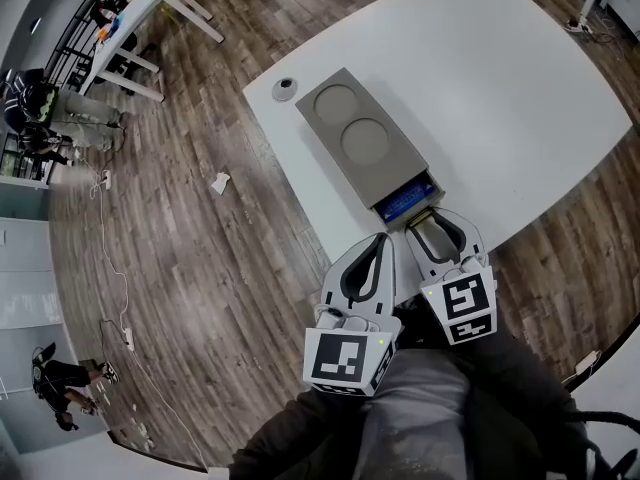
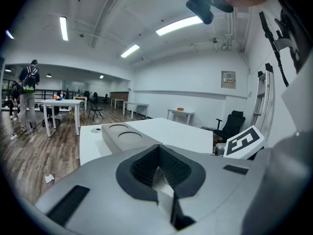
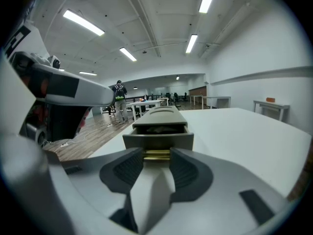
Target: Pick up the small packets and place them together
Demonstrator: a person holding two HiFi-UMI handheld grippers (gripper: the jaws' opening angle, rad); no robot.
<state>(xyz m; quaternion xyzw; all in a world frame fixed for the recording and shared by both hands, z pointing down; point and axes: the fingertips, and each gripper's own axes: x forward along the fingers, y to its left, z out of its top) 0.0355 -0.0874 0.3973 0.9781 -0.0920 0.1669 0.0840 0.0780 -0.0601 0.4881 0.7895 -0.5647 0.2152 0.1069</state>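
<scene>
Left claw (image 1: 378,243): closed, empty, by the surface's (image 1: 520,98) near edge.
Right claw (image 1: 425,223): clamped on brass handle (image 3: 156,154) of open drawer (image 3: 158,140).
Small packets (image 1: 405,200): inside drawer, straight ahead, just beyond right claw, which is nearer.

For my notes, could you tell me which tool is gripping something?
The right tool: its jaws clamp the brass handle of the grey box's open drawer; the left tool is shut, empty.

1. Jaws closed tip to tip, nothing between them, on the left hand-held gripper (image 1: 383,238), tilted slightly downward.
2. Pads pressed on a brass drawer handle (image 3: 156,154) with the right hand-held gripper (image 1: 432,218), likewise tilted slightly downward.
3. Side by side, close in front of the body.
</scene>
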